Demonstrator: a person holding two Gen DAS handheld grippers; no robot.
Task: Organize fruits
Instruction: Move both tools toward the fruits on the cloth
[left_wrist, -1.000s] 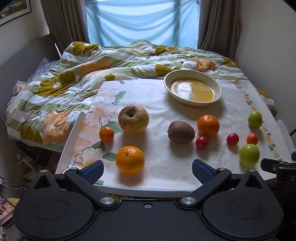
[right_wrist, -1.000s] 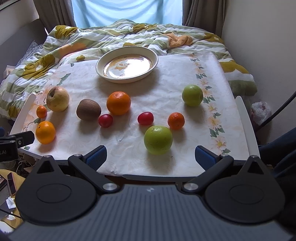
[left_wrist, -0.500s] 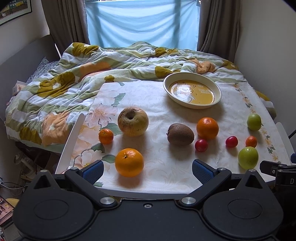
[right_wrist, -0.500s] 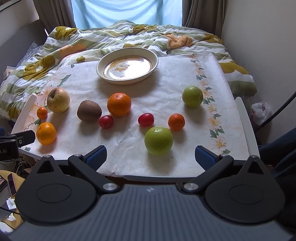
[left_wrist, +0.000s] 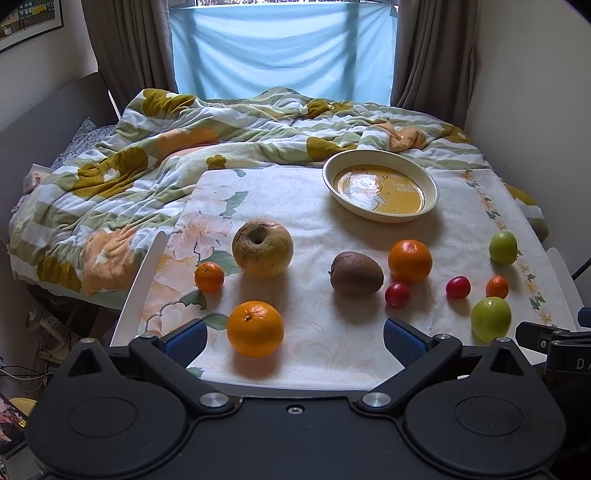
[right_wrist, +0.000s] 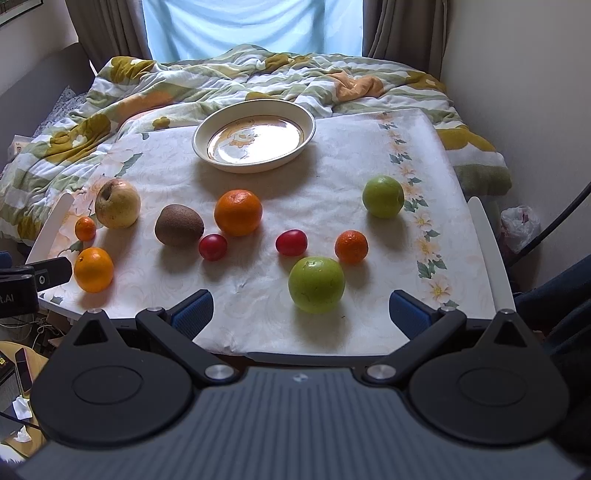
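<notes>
Fruits (left_wrist: 355, 273) lie scattered on floral tablecloth (left_wrist: 314, 332) before rumpled quilt (left_wrist: 166, 158).

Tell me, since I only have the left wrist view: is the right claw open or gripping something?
Observer: The right claw is open and holds nothing.
Operator: What lies nearest in front of it?
Observer: The bigger green fruit, just ahead of the gap between its fingers, untouched.
Operator: Anything down past the right side of the table?
Observer: Yes, a crumpled white plastic bag lies by the wall.
</notes>
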